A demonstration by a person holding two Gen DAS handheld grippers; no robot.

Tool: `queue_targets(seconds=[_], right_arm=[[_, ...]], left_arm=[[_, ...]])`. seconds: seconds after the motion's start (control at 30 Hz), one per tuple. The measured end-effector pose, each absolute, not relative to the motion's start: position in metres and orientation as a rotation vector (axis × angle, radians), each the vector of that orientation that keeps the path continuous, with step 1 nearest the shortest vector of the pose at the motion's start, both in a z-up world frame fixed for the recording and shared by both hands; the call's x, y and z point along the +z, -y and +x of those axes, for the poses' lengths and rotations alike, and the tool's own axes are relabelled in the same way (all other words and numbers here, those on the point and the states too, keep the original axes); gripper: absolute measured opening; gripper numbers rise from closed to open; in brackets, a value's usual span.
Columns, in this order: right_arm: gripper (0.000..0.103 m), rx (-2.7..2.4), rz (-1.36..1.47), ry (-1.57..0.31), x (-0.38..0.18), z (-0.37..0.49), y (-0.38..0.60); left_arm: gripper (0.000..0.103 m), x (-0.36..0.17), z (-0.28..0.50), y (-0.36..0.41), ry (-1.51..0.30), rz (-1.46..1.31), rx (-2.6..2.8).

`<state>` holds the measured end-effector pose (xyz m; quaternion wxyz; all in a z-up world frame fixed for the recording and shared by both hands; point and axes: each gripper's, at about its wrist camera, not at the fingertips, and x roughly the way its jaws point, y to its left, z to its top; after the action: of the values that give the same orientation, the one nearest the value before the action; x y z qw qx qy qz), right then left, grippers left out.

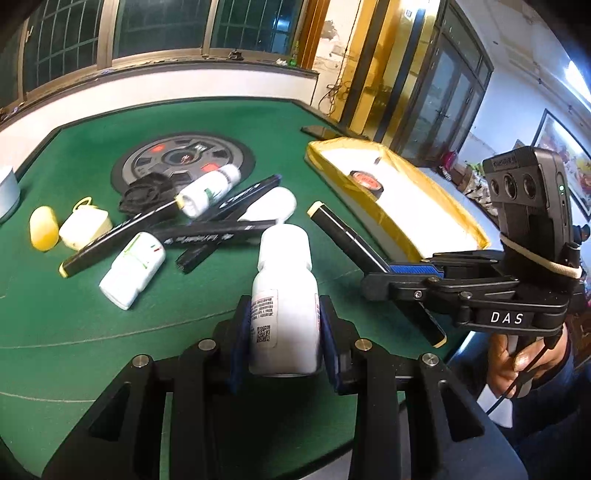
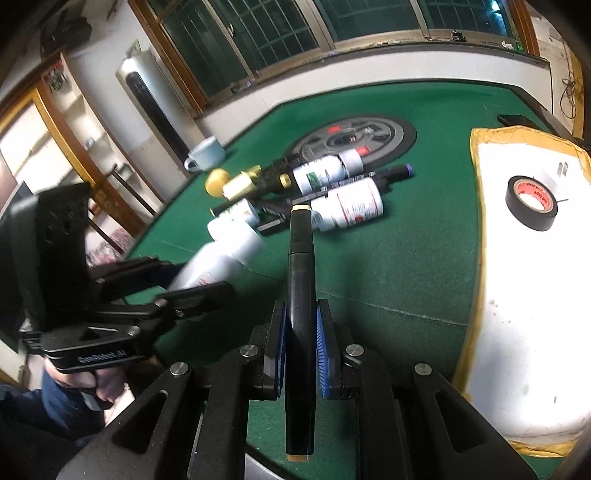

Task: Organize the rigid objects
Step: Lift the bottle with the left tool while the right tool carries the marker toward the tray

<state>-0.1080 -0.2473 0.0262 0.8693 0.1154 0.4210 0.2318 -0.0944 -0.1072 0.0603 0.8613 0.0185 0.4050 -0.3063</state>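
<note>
The room is lit from indoors; the windows [image 1: 159, 29] at the far side are dark. Strong light at the far right washes the wall pale blue, and the white tray [image 2: 524, 295] glares almost blank. The green worktop [image 1: 74, 332] is evenly lit with soft shadows. Fisheye bending curves the sill and darkens the corners. In the right wrist view the white bottle [image 2: 218, 258] is smeared by motion blur.
</note>
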Motion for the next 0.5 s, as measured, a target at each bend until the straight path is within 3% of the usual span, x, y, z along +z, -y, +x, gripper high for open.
queue_targets(seconds=[0.5], right_arm=[[0.013, 0.525, 0.331, -0.845, 0.032, -0.102, 0.266]], left_arm=[[0.032, 0.073, -0.093, 0.113, -0.814, 0.026, -0.621]])
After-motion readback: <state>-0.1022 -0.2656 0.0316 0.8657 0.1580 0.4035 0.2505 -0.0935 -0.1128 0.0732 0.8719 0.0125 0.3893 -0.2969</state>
